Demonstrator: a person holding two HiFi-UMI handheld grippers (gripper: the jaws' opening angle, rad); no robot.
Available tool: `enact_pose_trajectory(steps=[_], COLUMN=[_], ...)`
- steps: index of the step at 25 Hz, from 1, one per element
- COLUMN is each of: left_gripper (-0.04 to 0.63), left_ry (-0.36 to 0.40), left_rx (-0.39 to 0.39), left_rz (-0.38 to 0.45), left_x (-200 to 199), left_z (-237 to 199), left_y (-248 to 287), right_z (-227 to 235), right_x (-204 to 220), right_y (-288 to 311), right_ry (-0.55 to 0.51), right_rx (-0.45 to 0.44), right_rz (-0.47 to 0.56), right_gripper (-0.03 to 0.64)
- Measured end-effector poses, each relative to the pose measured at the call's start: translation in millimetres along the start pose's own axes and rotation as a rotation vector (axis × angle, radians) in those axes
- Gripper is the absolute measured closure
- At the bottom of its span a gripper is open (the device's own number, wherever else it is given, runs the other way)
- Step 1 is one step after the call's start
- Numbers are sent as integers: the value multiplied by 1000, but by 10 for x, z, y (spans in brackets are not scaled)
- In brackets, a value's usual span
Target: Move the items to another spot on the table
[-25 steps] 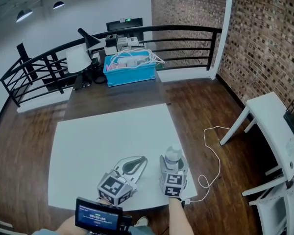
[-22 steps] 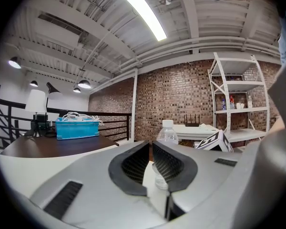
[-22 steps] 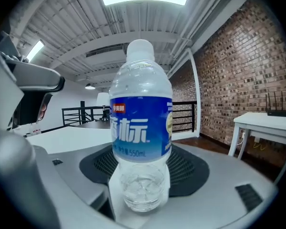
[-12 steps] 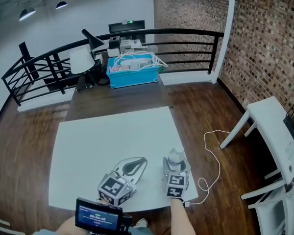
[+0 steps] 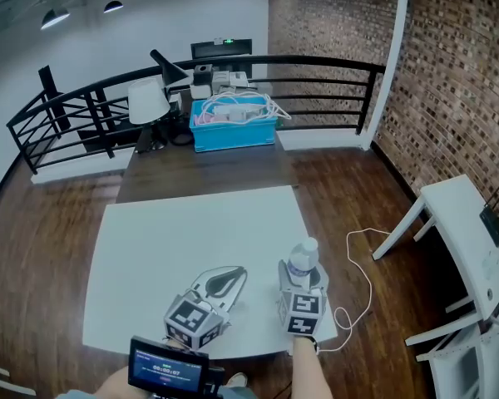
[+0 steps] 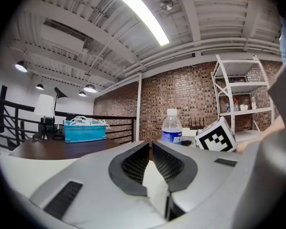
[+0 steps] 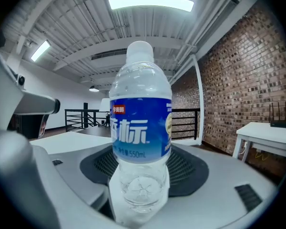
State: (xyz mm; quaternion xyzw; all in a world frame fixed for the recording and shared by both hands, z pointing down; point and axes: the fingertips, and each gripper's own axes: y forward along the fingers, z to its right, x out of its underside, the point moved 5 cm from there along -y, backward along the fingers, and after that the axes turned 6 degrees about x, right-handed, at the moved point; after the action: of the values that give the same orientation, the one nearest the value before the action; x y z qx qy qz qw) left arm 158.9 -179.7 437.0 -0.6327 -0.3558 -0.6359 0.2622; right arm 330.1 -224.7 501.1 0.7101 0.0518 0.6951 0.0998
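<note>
One water bottle [image 5: 302, 260] is the item in hand. It stands upright between the jaws of the right gripper [image 5: 303, 278], over the near right corner of the white table [image 5: 175, 239].

- Right gripper view: pads clamped on the clear lower body of the bottle [image 7: 140, 123], below the blue label. Jaws set fairly wide to span it.
- Can't tell how full it is, or whether its base is clear of the tabletop.
- Left gripper [image 5: 231, 273] sits just beside, low over the table, jaws drawn to a slit, nothing in them. Its own view confirms this [image 6: 150, 149].

Risks as I judge them:
- Low grip on a tall bottle means the top could tip if I swing or stop sharply.
- Smooth plastic could slide down through the pads. Squeezing harder may buckle the thin wall.
- The table edge is close on the right, so a slip there sends it to the wood floor, near the white cable [image 5: 362, 264].
- Carrying it leftward risks clipping the left gripper.
</note>
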Motion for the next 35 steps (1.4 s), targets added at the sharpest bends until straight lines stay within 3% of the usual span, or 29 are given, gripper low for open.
enact_pose_trajectory(steps=[7,12,19,35], left_gripper=[568,568,568,568], left_ry=[27,7,2,14], left_rx=[-52,-38,-49,-163], left_rz=[37,40,57,76], left_x=[16,-71,-143,-80], left_z=[-108,-53,-41,-329], left_y=[-137,-211,-343,-848], right_z=[-104,-221,-365,-1167], right_x=[-536,-818,-915,-915], right_y=[-175,-286,-396,-384], right_ry=[-22,-41,-53,-73], right_rx=[-14,-31,-44,-202], right_rz=[58,113,124,138], right_gripper=[331,331,331,331])
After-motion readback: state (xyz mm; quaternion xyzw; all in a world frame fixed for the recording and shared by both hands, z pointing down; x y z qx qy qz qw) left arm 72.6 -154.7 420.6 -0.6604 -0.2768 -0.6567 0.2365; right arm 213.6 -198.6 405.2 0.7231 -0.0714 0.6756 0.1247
